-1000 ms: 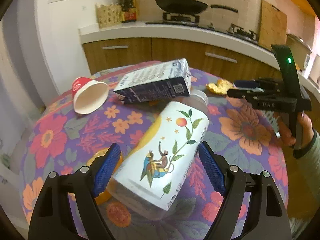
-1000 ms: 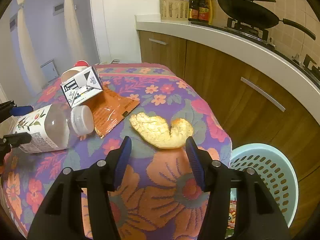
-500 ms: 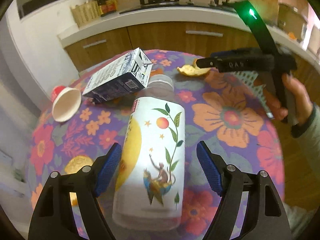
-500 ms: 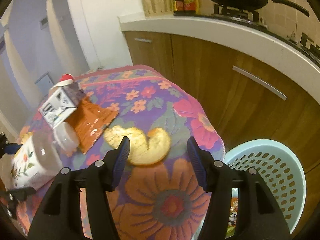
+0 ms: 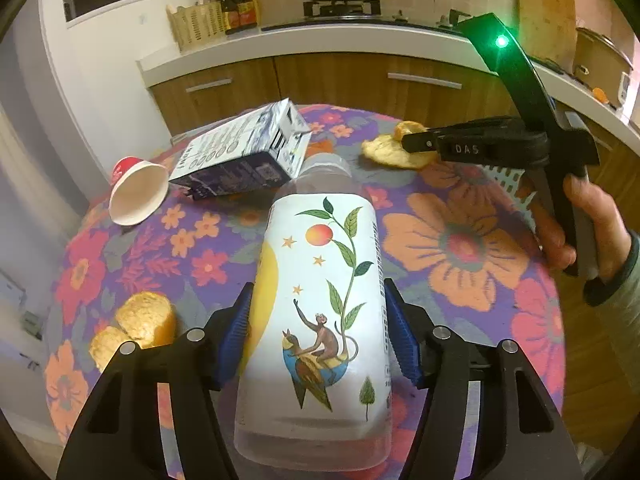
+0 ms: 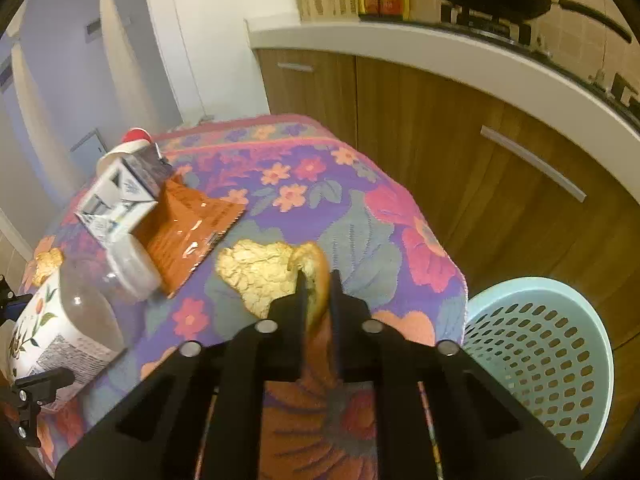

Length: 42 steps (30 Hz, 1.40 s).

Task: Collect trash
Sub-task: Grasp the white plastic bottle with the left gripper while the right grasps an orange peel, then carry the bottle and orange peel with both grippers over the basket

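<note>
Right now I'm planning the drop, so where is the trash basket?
In the right wrist view the pale blue basket stands on the floor at lower right, beside the table edge and below the wooden cabinets, to the right of the right gripper.

L gripper (image 5: 318,336) clamped on bottle (image 5: 320,292) near edge, R gripper (image 6: 318,288) pinched on peel (image 6: 276,270), far right

Left claw (image 5: 316,336): matte black arms, silver screws, ribbed blue pads (image 5: 400,344). Right claw (image 6: 318,292): black, "DAS" marking, green light; bare hand (image 5: 588,232), dark cuff, grey sleeve
</note>
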Motion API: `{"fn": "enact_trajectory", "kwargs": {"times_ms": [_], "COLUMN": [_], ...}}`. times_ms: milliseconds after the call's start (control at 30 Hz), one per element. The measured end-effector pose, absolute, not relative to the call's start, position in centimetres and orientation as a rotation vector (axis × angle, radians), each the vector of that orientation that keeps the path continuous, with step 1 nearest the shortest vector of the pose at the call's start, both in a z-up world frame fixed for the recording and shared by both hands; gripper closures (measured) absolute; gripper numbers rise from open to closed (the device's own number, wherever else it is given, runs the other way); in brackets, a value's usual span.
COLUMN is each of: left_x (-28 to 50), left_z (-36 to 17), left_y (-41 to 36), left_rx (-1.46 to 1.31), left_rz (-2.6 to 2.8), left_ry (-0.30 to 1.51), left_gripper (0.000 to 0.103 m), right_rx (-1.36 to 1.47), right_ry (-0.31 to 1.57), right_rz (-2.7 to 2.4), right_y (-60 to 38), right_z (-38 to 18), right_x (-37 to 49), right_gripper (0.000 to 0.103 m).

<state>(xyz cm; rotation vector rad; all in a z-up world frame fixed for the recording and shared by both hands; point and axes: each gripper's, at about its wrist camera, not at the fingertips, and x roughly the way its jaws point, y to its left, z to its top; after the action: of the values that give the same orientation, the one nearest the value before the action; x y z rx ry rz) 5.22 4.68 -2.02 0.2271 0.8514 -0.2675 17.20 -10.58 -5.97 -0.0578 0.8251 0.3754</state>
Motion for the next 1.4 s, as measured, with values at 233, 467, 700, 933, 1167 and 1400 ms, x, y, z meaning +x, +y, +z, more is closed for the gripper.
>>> {"fn": "enact_trajectory", "kwargs": {"times_ms": [233, 467, 700, 933, 1167, 1400], "left_x": [4.5, 3.9, 4.7, 7.6, 10.1, 12.5], "left_z": [-1.6, -0.8, 0.3, 0.8, -0.1, -1.6], "left_y": [3.1, 0.6, -3.1, -7.7, -13.1, -18.0], "left_rx": [0.198, 0.187, 0.203, 0.152, 0.173, 0.206], "left_rz": [-0.330, -0.399, -0.438, -0.545, -0.594, -0.608], "left_ry": [0.835, 0.791, 0.768, 0.792, 0.814, 0.860], "left_gripper": [0.045, 0.045, 0.045, 0.044, 0.044, 0.044], "right_rx": [-0.052, -0.005, 0.083, 0.176, 0.221, 0.228], "right_ry": [0.728, 0.672, 0.632, 0.640, 0.677, 0.825], "right_rz": [0.348, 0.318, 0.261, 0.185, 0.117, 0.072], "right_y": [-11.6, -14.9, -19.7, -26.0, -30.6, -32.5], "right_z": [-4.2, -2.6, -1.5, -2.2, -4.1, -7.5], "right_x": [13.9, 12.1, 10.8, 10.3, 9.7, 11.0], "right_gripper": [0.098, 0.098, 0.098, 0.098, 0.098, 0.097]}}
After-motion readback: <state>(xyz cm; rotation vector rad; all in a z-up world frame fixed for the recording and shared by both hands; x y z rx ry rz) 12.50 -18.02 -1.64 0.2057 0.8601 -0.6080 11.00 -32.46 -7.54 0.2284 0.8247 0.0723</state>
